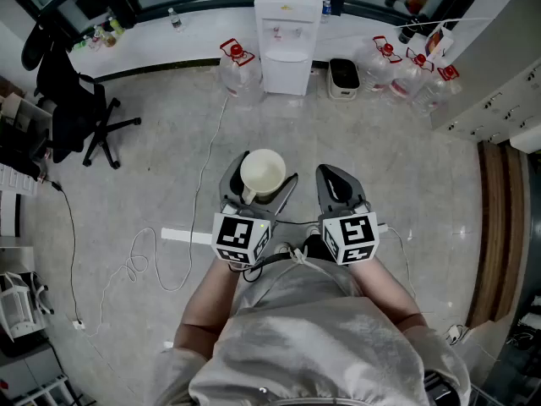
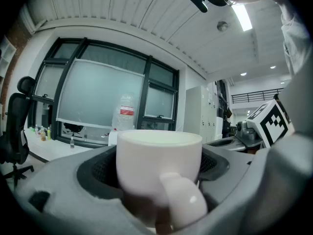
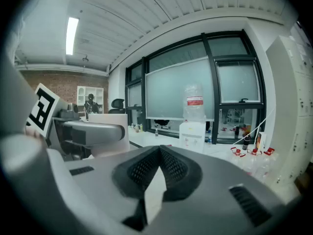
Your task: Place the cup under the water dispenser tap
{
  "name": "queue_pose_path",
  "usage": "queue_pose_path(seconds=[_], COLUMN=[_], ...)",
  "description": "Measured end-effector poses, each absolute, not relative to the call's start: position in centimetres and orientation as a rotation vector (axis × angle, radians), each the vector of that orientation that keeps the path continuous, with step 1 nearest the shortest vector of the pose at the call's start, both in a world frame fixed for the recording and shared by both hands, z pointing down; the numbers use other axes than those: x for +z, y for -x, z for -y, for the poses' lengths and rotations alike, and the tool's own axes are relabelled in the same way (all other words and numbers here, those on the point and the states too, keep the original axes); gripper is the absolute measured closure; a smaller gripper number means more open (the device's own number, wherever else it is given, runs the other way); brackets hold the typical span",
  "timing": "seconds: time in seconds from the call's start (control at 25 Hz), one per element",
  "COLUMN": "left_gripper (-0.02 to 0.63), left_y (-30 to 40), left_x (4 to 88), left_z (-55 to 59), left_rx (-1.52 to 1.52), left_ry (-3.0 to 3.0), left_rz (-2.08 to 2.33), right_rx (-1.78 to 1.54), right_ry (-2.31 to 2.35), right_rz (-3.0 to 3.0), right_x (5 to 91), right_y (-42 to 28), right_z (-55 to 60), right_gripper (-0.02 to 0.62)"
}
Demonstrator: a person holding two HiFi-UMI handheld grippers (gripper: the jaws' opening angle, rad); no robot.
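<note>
The cup (image 2: 159, 165), a white mug with its mouth up and nothing visible in it, sits between the widely spread jaws of the left hand-held gripper (image 1: 260, 178). The jaws clamp its side walls, and the handle points back toward that gripper's camera. In the head view it is at the centre of the frame, while the water dispenser (image 1: 286, 41) stands well apart at the top centre, with open floor between them.

My main worry is the grip. The mug wall looks smooth and glazed and the pads hold it only from the sides, so a jolt while walking or a dip of the wrist could let it slide or tip forward. A cable (image 1: 203, 176) runs down the floor just left of the path and loops at the lower left, and a foot catching it would shake the hold. At the dispenser, the wide jaws may knock the sides of the tap recess before the mug is under the tap. Large water bottles (image 1: 237, 68) stand close on either side of the dispenser, so a swing could bump them. Setting the mug down off-centre would put it beside the stream.

Both forearms are bent and held close in front of the body. The two grippers sit side by side, pointing ahead toward the dispenser and slightly downward, with their marker cubes facing up. The right hand-held gripper (image 3: 159, 153) has its jaws pressed together at the tips and carries nothing.
</note>
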State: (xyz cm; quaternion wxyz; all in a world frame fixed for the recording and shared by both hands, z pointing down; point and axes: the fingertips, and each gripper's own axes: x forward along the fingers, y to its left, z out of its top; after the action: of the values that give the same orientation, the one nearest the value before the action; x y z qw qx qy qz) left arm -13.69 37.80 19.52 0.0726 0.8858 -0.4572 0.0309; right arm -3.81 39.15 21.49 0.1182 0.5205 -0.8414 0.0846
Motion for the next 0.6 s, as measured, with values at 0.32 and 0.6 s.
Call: queue_pose_path(seconds=[0.32,0.6], left_gripper=[0.169,0.169], left_y=[14.5,15.1], left_x=[19.2,19.3], left_z=[-37.8,-37.7], left_rx=[0.078,0.070], left_ry=[-2.668,-2.661], left_rz=[1.374,1.380], right_rx=[0.226,0.305], right_ry=[-1.532,-1.595], right_rz=[2.458,2.475], right_x=[21.1,21.5], right_y=[4.6,4.5], right_z=[-39.1,-38.9], right_gripper=[0.568,0.566])
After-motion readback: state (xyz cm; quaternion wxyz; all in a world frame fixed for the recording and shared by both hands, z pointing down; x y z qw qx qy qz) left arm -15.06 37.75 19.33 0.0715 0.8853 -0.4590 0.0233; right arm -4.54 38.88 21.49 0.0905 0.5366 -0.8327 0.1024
